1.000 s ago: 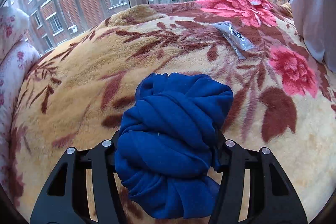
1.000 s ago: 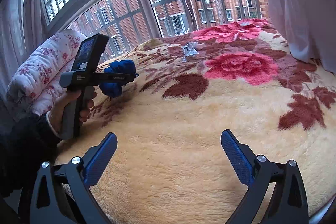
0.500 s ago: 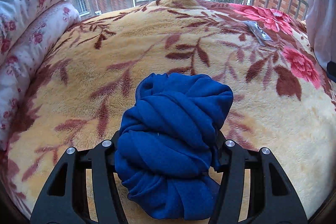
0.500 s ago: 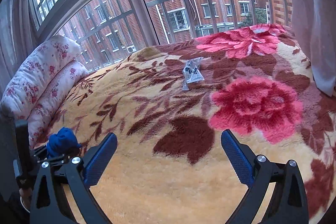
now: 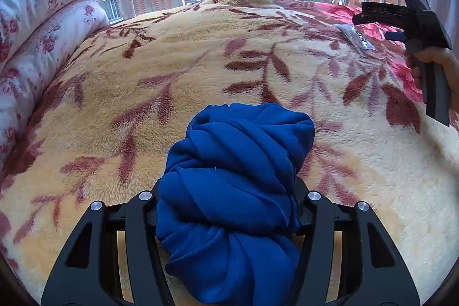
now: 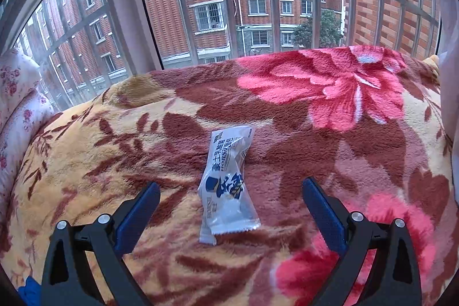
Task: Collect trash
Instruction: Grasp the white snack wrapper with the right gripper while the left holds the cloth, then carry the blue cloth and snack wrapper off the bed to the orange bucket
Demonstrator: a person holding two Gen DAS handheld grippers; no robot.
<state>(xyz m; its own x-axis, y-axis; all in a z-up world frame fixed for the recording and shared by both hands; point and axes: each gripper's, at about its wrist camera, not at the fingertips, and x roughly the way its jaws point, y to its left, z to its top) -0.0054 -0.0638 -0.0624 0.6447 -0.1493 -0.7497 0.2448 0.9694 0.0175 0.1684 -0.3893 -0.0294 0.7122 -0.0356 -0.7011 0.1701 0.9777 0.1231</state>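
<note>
Your left tool (image 5: 229, 220) is clamped on the blue cloth bundle (image 5: 232, 191). Your right tool (image 6: 231, 208) gapes over the white wrapper (image 6: 226, 185) lying on the bed blanket (image 6: 86, 162); pickup not yet done.

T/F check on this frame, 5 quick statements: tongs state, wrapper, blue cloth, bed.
1. The left tongs are clamped on a bundled blue cloth. True.
2. The right tongs already grip the wrapper. False: their jaws stand open, one on each side of the wrapper, neither pad touching it.
3. The wrapper lies flat on the floral blanket. True.
4. The wrapper is red and crushed into a ball. False: it is white with blue print, long and only creased.
5. A floral pillow lies at the left edge of the bed, by the window. True.
</note>
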